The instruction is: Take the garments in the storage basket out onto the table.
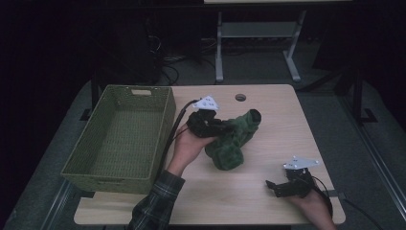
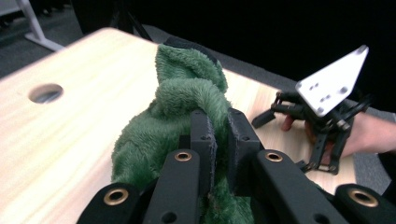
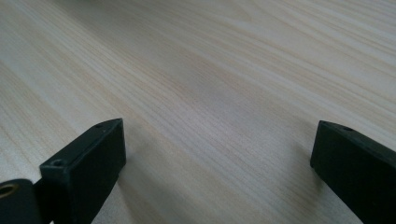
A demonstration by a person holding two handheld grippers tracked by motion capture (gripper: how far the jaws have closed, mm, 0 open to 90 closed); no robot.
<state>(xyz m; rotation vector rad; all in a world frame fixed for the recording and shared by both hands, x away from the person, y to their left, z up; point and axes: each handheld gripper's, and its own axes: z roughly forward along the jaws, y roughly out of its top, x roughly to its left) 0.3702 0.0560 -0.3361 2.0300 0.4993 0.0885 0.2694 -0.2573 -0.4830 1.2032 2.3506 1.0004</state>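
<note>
1. Nearest me, the right gripper rests on the pale wooden counter, jaws spread wide with nothing between them.
2. Mid-counter, the left gripper pinches a fluffy dark-green plush cloth lying on the wood.
3. Left of it stands a woven olive-green basket.
</note>
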